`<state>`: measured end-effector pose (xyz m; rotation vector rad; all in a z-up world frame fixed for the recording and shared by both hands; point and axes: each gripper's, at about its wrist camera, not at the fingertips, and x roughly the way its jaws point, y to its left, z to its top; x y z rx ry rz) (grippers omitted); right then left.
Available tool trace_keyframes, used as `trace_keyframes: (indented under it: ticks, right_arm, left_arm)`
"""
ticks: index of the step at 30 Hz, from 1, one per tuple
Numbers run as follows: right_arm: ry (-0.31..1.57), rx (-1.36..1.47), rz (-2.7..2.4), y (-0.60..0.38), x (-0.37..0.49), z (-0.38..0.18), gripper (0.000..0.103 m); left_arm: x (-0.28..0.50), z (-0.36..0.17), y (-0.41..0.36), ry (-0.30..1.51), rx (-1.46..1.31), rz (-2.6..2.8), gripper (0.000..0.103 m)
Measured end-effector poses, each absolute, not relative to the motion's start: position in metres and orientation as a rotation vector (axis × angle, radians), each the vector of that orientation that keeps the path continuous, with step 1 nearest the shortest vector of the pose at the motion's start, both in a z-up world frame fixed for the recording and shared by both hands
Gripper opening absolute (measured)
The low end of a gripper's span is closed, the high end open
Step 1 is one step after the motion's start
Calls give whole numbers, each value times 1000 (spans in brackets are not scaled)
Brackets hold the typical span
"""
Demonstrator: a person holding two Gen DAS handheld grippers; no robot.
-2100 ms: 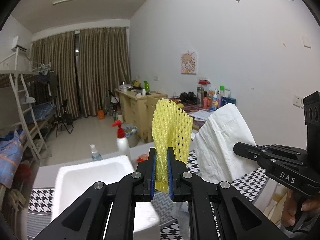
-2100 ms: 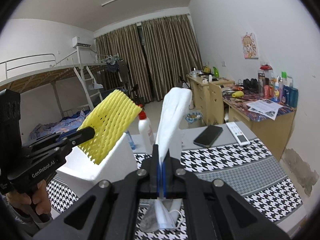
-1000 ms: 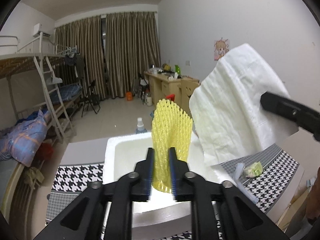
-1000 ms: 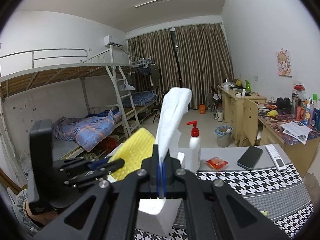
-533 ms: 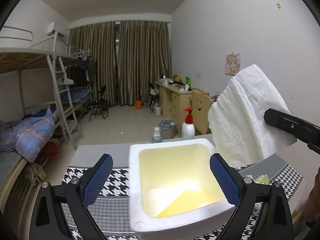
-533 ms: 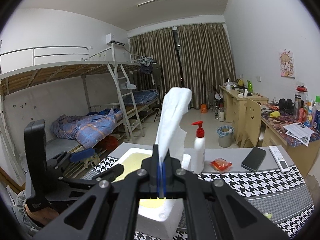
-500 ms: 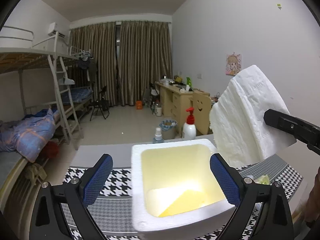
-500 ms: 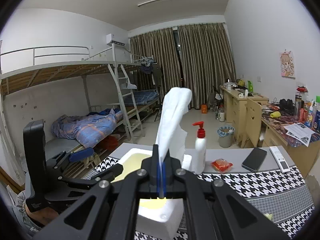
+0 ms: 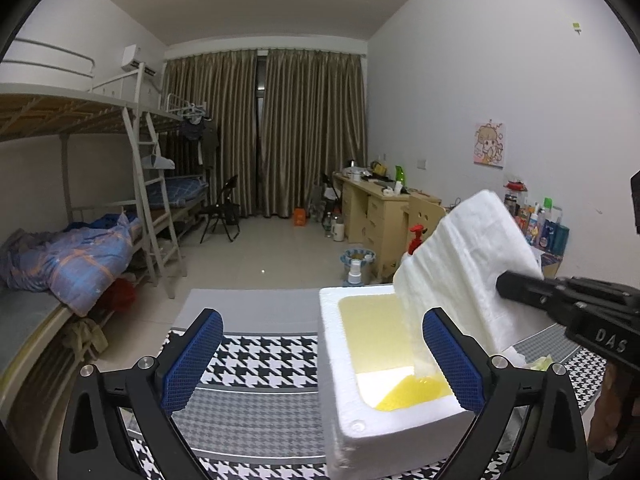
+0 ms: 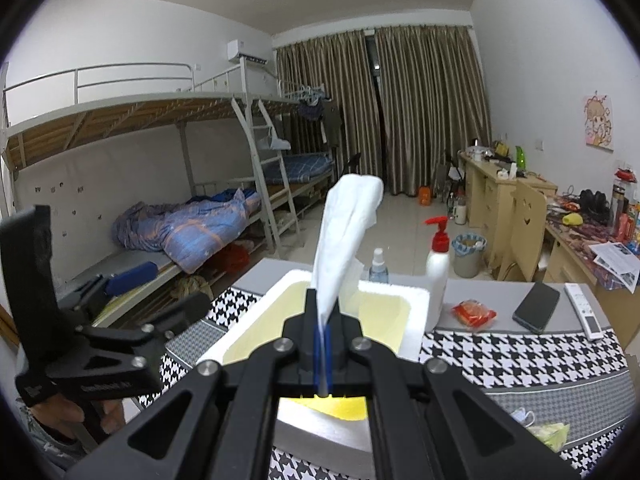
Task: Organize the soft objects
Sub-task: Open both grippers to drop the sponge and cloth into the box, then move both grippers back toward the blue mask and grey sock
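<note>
White tissue (image 10: 344, 240) | clamped in right gripper (image 10: 323, 342) (above foam box (image 9: 340, 360)) | left gripper (image 9: 320, 360) spread apart.

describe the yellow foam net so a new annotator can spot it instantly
Start at the table with the houndstooth cloth and find the white foam box standing on it. The yellow foam net lies at the bottom of that box, at its near end. It is the only bright yellow thing inside; the white folded cloth in the right gripper hangs above it.
</note>
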<state>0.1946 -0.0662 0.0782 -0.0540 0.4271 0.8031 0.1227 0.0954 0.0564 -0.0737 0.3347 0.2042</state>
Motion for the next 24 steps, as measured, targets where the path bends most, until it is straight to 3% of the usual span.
trace_keyframes:
  ticks: [13,16,18,24]
  right_arm:
    - [544,-122,798,-39,205,59,5]
    - [573,-136,793,-35,209,54,19]
    - [587,-145,789,-32,210,50,48]
    - [556,-147,788,-34,203,52,72]
  left_arm:
    - [119,51,106,336,-96,203,101]
    - [118,48,108,338,-99,205,101]
    - [118,48,111,339,-99,207,101]
    - [118,46,115,343,-106,203,101]
